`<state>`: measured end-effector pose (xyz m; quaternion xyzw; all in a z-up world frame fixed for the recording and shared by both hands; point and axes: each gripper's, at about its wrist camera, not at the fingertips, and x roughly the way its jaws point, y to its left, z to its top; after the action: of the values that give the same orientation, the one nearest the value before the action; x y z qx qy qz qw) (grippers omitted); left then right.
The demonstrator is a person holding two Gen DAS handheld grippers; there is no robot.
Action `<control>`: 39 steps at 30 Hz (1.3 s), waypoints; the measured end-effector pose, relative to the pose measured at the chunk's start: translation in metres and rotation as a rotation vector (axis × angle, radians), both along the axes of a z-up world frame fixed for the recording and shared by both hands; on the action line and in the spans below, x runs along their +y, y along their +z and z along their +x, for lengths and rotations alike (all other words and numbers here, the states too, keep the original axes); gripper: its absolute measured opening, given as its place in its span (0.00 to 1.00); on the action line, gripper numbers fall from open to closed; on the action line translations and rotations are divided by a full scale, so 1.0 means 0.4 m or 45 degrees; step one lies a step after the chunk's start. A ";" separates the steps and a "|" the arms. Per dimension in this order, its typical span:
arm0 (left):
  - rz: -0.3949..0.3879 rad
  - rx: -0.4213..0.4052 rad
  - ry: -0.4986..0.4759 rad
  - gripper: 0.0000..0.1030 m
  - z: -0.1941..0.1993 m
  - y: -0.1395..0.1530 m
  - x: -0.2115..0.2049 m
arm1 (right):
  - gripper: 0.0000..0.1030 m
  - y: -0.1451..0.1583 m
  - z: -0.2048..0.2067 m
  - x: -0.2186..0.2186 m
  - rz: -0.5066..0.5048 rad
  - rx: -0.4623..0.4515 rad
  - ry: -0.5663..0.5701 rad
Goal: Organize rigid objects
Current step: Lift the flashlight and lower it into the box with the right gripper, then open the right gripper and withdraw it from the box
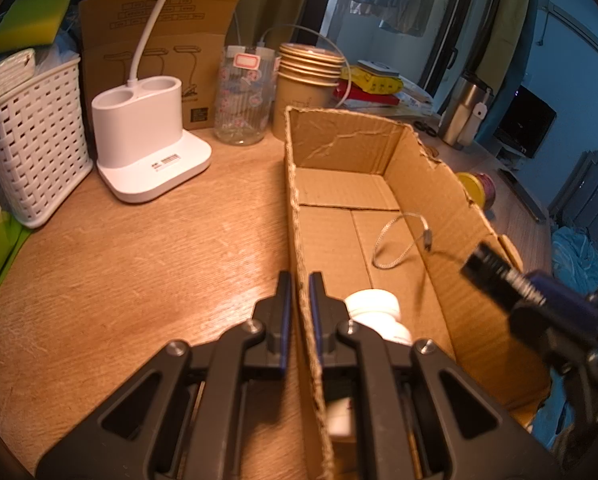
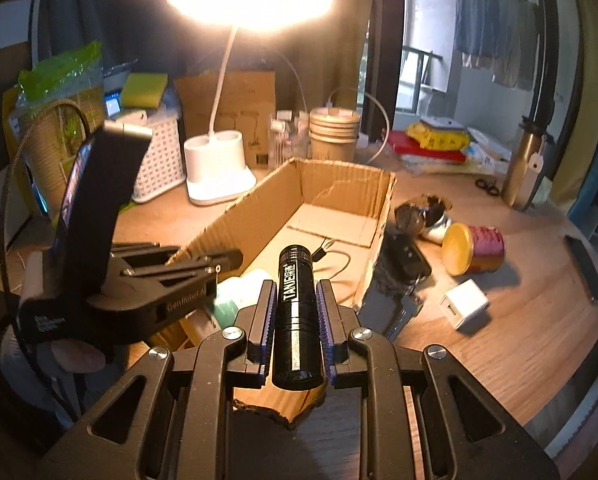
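Observation:
An open cardboard box (image 1: 451,248) lies on the wooden desk. My left gripper (image 1: 301,304) is shut on its left wall, one finger outside and one inside. A white bottle (image 1: 373,306) and a short grey cable (image 1: 395,240) lie in the box. My right gripper (image 2: 297,292) is shut on a black flashlight (image 2: 297,312), which points forward over the near end of the box (image 2: 339,184). In the left wrist view the flashlight (image 1: 487,266) comes in over the right wall. The left gripper (image 2: 219,264) shows at the left, held by a hand.
Right of the box lie a black key fob (image 2: 403,264), a white charger cube (image 2: 465,306), a yellow-lidded pink can (image 2: 475,250) and a dark round item (image 2: 419,216). Behind stand a white lamp base (image 1: 151,140), white basket (image 1: 35,148), glass jar (image 1: 245,100), paper cups (image 1: 307,80) and a thermos (image 2: 525,168).

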<state>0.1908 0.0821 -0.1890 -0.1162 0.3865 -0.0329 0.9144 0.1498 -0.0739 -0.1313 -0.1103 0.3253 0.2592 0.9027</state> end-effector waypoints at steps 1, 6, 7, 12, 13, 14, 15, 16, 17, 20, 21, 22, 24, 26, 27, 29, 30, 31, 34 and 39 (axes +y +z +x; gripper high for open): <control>0.000 0.000 0.000 0.09 0.000 0.000 0.000 | 0.21 -0.004 0.000 0.002 -0.005 0.006 0.001; 0.001 0.000 0.000 0.09 0.000 0.000 0.000 | 0.21 -0.020 0.003 0.010 -0.030 0.030 0.009; 0.000 0.000 0.000 0.09 0.000 0.000 0.000 | 0.21 -0.023 0.003 0.012 -0.035 0.038 0.009; 0.001 0.000 -0.002 0.09 0.000 0.000 0.000 | 0.21 -0.027 0.003 0.011 -0.033 0.059 0.021; 0.001 0.000 -0.001 0.09 0.000 0.000 0.001 | 0.21 -0.026 0.001 0.012 -0.034 0.058 0.027; 0.001 0.000 0.000 0.09 0.000 -0.001 0.003 | 0.21 -0.024 0.000 0.013 -0.035 0.057 0.031; 0.001 -0.001 -0.001 0.09 0.000 0.000 0.003 | 0.21 -0.022 -0.002 0.013 -0.035 0.055 0.034; 0.001 0.000 -0.001 0.09 0.000 0.000 0.003 | 0.21 -0.022 -0.002 0.014 -0.035 0.055 0.033; 0.001 0.000 -0.001 0.09 0.000 0.000 0.003 | 0.21 -0.022 -0.003 0.014 -0.034 0.054 0.033; 0.001 -0.001 -0.001 0.09 0.000 0.000 0.003 | 0.21 -0.022 -0.004 0.016 -0.031 0.051 0.033; 0.001 -0.001 -0.001 0.09 0.000 0.000 0.004 | 0.21 -0.020 -0.005 0.015 -0.028 0.047 0.032; 0.001 0.000 -0.001 0.09 0.000 0.000 0.003 | 0.21 -0.016 -0.005 0.012 -0.024 0.042 0.030; 0.001 0.000 -0.001 0.09 0.000 0.000 0.004 | 0.22 -0.008 -0.005 0.004 -0.013 0.031 0.021; 0.001 -0.002 -0.002 0.09 0.000 0.000 0.003 | 0.22 0.000 -0.004 -0.005 -0.005 0.023 0.010; 0.002 0.000 -0.001 0.09 0.000 0.000 0.005 | 0.22 0.004 -0.003 -0.011 -0.001 0.019 0.003; 0.001 -0.001 -0.001 0.09 -0.002 0.001 0.008 | 0.22 0.011 0.001 -0.024 0.010 0.014 -0.011; 0.001 -0.001 -0.001 0.09 0.000 0.000 0.006 | 0.22 0.014 0.002 -0.030 0.015 0.010 -0.020; 0.001 -0.001 -0.001 0.09 -0.001 0.000 0.008 | 0.22 0.017 0.004 -0.036 0.018 0.007 -0.028; 0.002 0.000 -0.001 0.09 -0.001 0.000 0.005 | 0.22 0.028 0.008 -0.054 0.027 -0.006 -0.055; 0.003 -0.001 -0.001 0.09 -0.001 0.000 0.005 | 0.23 0.040 0.011 -0.084 0.052 -0.027 -0.079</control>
<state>0.1906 0.0841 -0.1890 -0.1151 0.3864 -0.0330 0.9145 0.1542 -0.1075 -0.1152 -0.0845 0.3136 0.2363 0.9158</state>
